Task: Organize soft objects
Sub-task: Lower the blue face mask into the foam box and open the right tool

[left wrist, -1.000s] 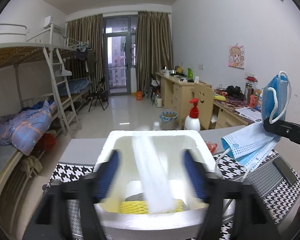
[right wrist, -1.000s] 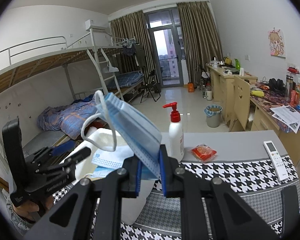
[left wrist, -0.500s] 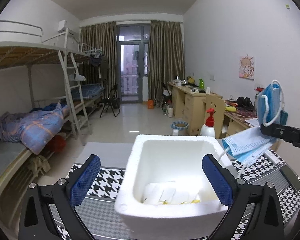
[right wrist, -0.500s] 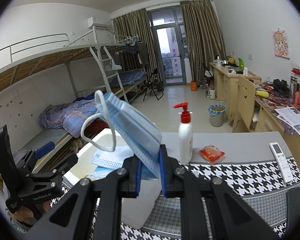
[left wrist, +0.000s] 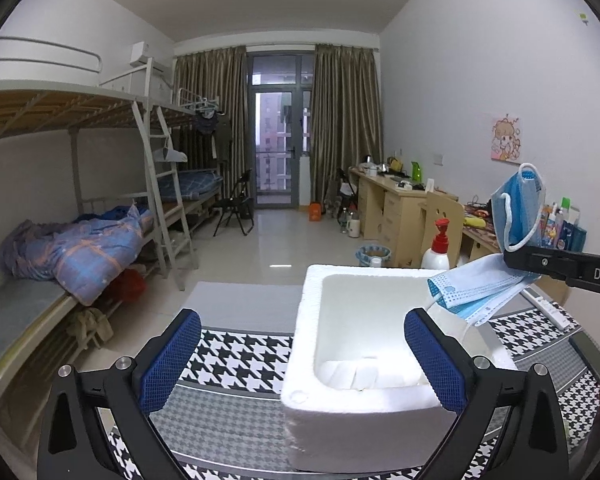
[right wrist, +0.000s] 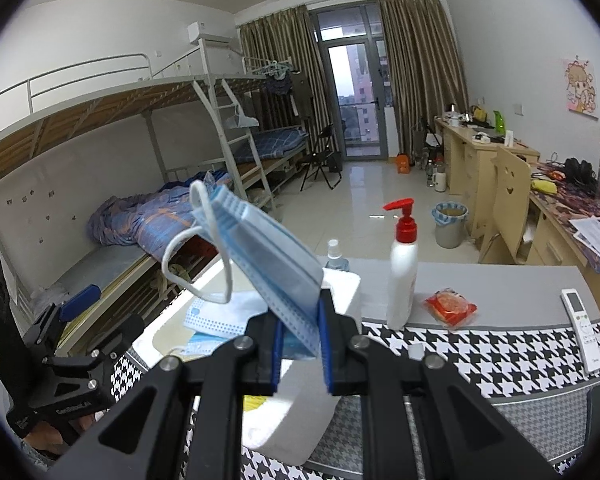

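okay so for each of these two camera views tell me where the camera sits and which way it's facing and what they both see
Left wrist: sits on the left tongs, looking along their wide-open fingers over the white foam box toward the balcony door; the right tongs with blue masks enter from the right.
Right wrist: sits on the right tongs, shut on the masks, facing the same door; the left tongs and a bit of hand show lower left.
Shared: box, masks, pump bottle, checked cloth.
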